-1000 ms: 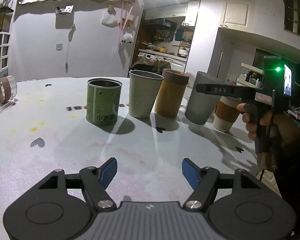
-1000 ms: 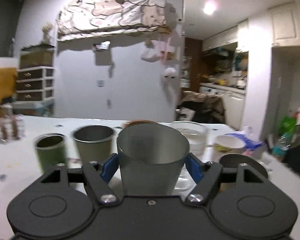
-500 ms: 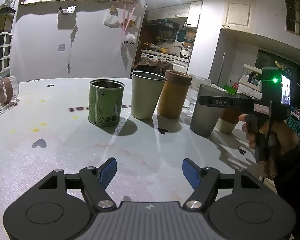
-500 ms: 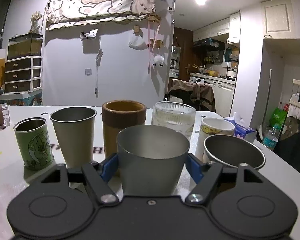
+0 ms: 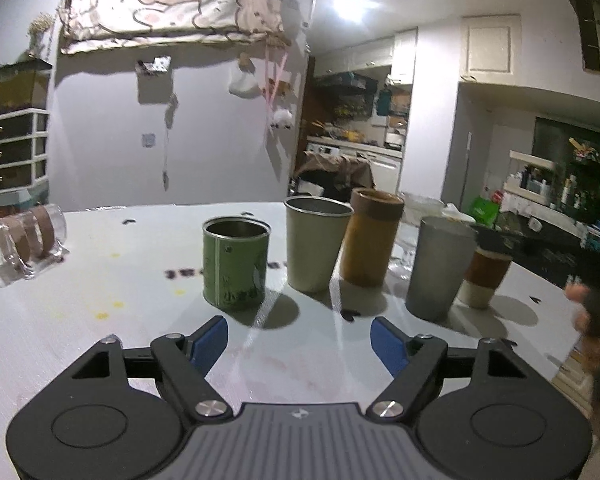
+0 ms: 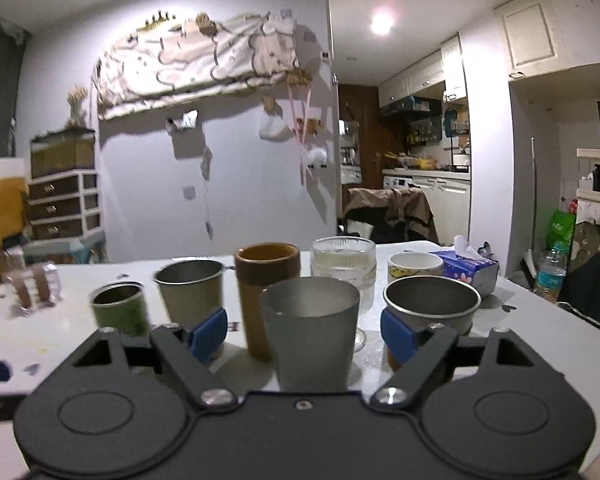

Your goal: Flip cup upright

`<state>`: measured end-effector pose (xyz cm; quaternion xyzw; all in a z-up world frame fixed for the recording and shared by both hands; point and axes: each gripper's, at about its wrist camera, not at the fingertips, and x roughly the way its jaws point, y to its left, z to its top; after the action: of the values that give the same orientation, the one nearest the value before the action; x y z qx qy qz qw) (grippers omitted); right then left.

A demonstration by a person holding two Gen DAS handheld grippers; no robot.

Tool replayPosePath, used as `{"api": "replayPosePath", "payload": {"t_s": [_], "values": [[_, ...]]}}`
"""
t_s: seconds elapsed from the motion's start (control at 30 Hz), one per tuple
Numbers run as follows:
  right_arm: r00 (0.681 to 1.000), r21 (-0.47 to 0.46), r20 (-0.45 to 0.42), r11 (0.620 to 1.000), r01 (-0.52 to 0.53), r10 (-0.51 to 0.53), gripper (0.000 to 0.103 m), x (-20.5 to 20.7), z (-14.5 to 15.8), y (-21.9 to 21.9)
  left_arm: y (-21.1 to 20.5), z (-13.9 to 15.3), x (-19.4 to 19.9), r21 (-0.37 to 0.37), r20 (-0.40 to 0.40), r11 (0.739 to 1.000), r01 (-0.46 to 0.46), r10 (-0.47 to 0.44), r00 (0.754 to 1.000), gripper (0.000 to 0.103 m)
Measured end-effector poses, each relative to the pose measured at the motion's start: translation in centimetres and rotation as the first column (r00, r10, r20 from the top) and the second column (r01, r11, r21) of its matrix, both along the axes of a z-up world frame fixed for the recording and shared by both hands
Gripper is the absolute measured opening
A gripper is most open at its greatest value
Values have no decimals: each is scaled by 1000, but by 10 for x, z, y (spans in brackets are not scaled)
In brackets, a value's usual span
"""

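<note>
A grey metal cup (image 6: 310,332) stands upright on the white table, mouth up, between the blue pads of my right gripper (image 6: 302,330). The jaws stand open, with a gap on each side of the cup. In the left wrist view the same cup (image 5: 440,268) stands at the right end of the front row. My left gripper (image 5: 298,340) is open and empty, low over the table in front of the cups.
Upright in a row are a green tin (image 5: 236,264), a beige metal cup (image 5: 314,244) and a brown cylinder (image 5: 370,236). Behind are a glass (image 6: 342,264), a metal bowl-cup (image 6: 432,304), a white mug (image 6: 414,266) and a tissue pack (image 6: 466,268). A clear holder (image 5: 26,240) lies far left.
My right gripper has opened, let go of the grey cup and drawn back a little; the cup stands on the table. The left gripper has shifted slightly.
</note>
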<state>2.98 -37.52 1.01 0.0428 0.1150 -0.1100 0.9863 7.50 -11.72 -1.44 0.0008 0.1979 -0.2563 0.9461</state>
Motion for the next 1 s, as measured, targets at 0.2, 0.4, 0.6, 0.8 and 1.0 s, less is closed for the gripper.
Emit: {"api": "replayPosePath", "payload": {"t_s": [0.2, 0.4, 0.6, 0.8, 1.0], "values": [[999, -14, 45, 1000, 0, 1, 88, -37, -5, 10, -4, 5, -10, -19, 39, 1000, -25, 26, 999, 87], [998, -29, 57, 999, 23, -21, 94, -63, -13, 15, -8, 3, -23, -12, 65, 999, -50, 51, 997, 100], [999, -53, 41, 998, 37, -35, 100, -80, -23, 21, -10, -1, -32, 3, 80, 997, -73, 73, 994, 103], [999, -55, 23, 998, 38, -36, 102, -87, -30, 26, -14, -8, -37, 20, 74, 996, -90, 88, 993, 103], [999, -71, 21, 997, 38, -36, 103, -91, -30, 31, -14, -10, -42, 23, 77, 995, -95, 93, 993, 103]]}}
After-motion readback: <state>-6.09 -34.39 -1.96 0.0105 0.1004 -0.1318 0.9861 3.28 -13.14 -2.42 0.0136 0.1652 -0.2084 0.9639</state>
